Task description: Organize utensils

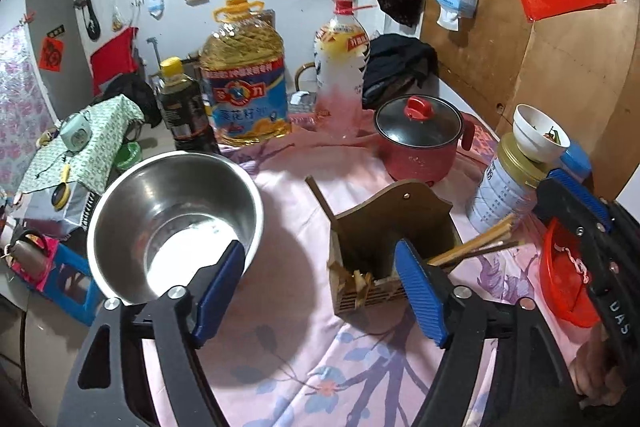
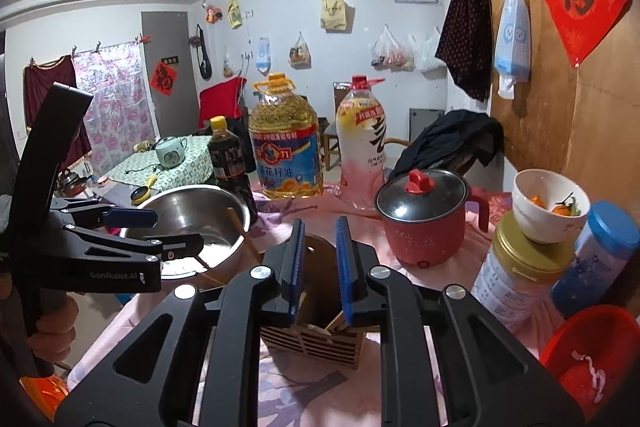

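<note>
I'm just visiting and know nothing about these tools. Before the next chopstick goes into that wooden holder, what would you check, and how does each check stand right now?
1. Left gripper empty, fingers apart: ok.
2. Right gripper empty, fingers slightly apart: ok.
3. Wooden chopstick holder upright on the tablecloth: ok.
4. All chopsticks inside the holder: not ok; a bundle of chopsticks juts sideways over its edge and one chopstick leans outside.
5. Steel bowl clear of the holder: ok.
</note>
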Motion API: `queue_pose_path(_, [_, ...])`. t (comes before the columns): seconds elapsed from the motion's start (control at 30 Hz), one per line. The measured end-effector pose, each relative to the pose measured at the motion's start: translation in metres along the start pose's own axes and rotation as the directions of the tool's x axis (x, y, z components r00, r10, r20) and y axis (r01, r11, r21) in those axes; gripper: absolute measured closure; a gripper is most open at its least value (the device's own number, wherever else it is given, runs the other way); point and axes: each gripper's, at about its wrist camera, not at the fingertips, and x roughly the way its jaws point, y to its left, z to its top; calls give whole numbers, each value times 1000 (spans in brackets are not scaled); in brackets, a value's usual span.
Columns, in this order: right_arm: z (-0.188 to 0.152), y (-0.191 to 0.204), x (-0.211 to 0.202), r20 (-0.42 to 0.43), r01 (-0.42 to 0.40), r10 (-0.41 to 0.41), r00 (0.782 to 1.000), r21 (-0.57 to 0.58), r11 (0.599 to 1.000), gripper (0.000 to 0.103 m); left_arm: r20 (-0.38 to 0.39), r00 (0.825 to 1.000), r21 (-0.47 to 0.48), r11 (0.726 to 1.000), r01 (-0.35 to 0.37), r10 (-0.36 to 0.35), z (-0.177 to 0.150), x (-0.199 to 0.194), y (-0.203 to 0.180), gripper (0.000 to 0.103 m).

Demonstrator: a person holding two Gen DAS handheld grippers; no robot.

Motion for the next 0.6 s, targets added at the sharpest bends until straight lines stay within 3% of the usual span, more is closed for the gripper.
queue_pose_path(0.27, [-4, 22, -47, 48, 25, -25, 999, 10, 1000, 64, 42, 997, -21, 998, -63, 64, -24, -38, 2, 16])
queue_pose_path(0.6, [-23, 29, -82, 58, 12, -14, 998, 21, 1000, 44, 26, 989, -58, 988, -144, 146, -63, -67, -4, 13])
